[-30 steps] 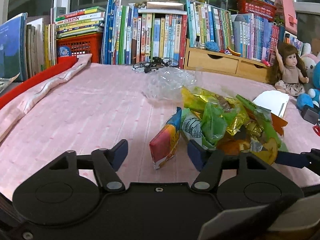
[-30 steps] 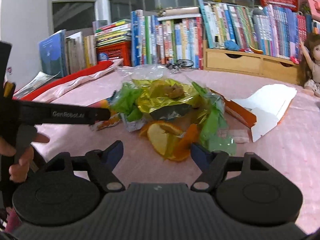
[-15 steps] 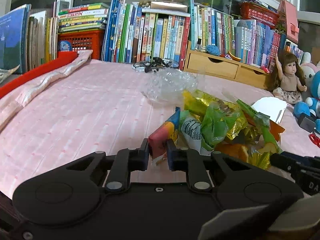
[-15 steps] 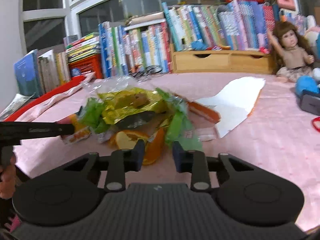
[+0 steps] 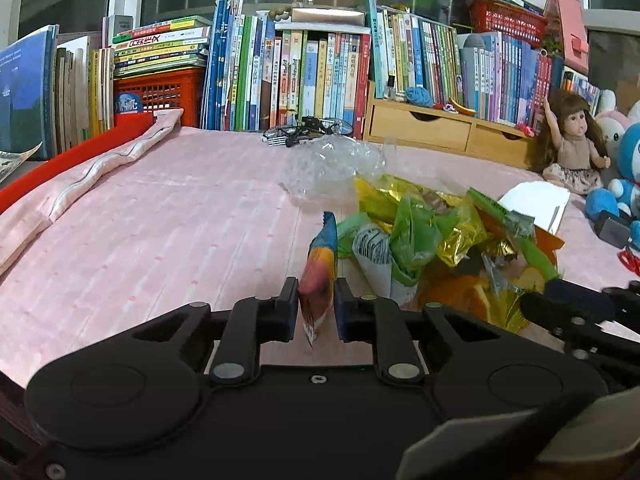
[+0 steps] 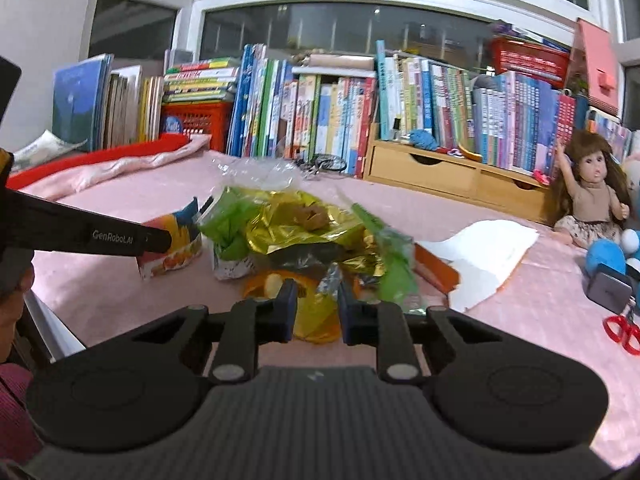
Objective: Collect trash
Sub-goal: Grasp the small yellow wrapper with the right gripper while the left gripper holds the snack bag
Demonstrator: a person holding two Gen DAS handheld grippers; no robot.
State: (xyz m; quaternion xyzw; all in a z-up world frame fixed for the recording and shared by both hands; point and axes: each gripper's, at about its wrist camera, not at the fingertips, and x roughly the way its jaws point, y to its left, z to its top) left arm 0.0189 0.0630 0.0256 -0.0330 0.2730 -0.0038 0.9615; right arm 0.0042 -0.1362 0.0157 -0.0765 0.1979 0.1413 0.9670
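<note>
A child's room: crowded books (image 5: 320, 76), doll (image 5: 572, 148), plush toys (image 5: 628, 160).

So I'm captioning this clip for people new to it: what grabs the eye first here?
A bright heap of crumpled green and gold wrappers in the middle of the pink striped tablecloth. The left tool pinches an orange-and-blue snack packet at the heap's left edge, while the right tool is closing on a yellowish wrapper at its near edge. Behind stands a wall of colourful books.

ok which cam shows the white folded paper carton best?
Right wrist view: the white folded paper carton lies nearly whole on the pink cloth, orange edge visible, right of the wrapper pile. The left wrist view shows only its top behind the green and gold wrappers.
</note>
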